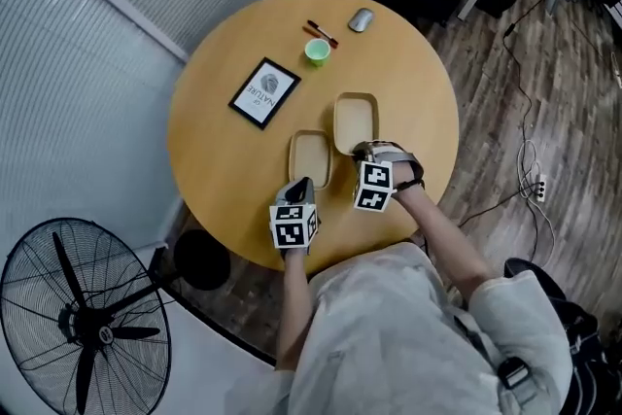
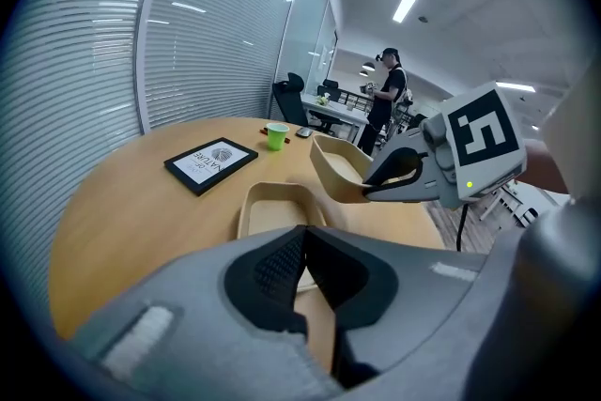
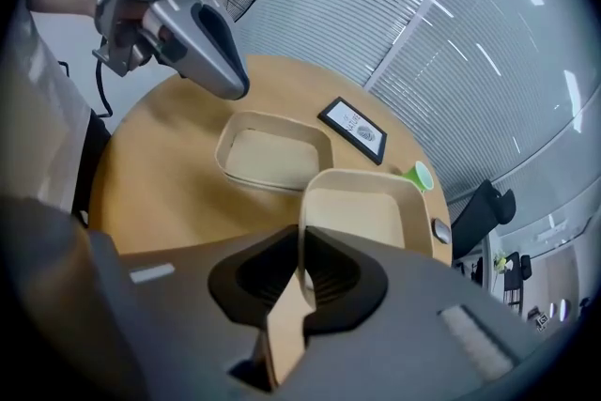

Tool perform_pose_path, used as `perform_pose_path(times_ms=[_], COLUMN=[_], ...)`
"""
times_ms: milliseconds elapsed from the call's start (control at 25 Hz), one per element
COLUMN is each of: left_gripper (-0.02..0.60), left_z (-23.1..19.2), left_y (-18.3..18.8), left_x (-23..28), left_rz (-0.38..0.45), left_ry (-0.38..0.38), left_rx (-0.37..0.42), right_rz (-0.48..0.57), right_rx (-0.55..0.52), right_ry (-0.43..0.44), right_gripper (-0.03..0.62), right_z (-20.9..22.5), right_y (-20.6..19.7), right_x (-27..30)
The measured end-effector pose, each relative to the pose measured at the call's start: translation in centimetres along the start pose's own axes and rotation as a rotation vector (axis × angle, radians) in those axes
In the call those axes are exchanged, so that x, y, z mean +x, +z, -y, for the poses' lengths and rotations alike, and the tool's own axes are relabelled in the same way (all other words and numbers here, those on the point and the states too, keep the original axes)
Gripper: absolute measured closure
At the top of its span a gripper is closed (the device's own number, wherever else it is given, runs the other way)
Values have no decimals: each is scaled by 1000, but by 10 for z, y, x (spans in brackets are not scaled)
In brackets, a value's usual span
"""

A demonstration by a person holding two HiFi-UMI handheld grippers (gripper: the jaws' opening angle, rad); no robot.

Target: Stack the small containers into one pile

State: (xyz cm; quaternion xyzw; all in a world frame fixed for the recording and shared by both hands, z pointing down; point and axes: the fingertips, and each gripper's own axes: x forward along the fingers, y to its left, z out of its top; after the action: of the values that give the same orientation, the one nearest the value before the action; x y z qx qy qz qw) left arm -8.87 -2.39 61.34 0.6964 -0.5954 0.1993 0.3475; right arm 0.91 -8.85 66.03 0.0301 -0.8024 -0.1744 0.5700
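Observation:
Two shallow beige containers are on show at the round wooden table [image 1: 224,160]. One container [image 1: 311,158] [image 2: 277,207] [image 3: 272,155] rests flat on the tabletop. My right gripper [image 1: 362,151] [image 3: 302,244] is shut on the near rim of the other container [image 1: 355,121] [image 3: 362,216] [image 2: 340,166], which hangs tilted just to the right of the resting one. My left gripper [image 1: 299,185] [image 2: 305,235] hovers at the near end of the resting container. Its jaws meet with nothing between them. In the right gripper view its tips sit apart from that container's rim.
A black-framed card [image 1: 264,92], a small green cup [image 1: 317,51], pens [image 1: 323,33] and a grey mouse [image 1: 361,19] lie on the table's far half. A floor fan [image 1: 83,321] stands at lower left. A person [image 2: 387,99] stands far off in the office.

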Motion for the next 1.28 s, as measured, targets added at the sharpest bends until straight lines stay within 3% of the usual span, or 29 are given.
perform_pose_path(times_ms=[640,1280], left_gripper=[578,577], left_z=[-82,-93], left_y=[-20,-24], left_x=[-9,0], left_rz=[0,-13], left_ry=[-69,-122], left_rx=[10,32], right_rz=[-31,-81], right_rx=[59,27], right_ry=[-32,5], right_gripper=[572,571], right_z=[-55,-100], right_y=[111,118], right_x=[18,35])
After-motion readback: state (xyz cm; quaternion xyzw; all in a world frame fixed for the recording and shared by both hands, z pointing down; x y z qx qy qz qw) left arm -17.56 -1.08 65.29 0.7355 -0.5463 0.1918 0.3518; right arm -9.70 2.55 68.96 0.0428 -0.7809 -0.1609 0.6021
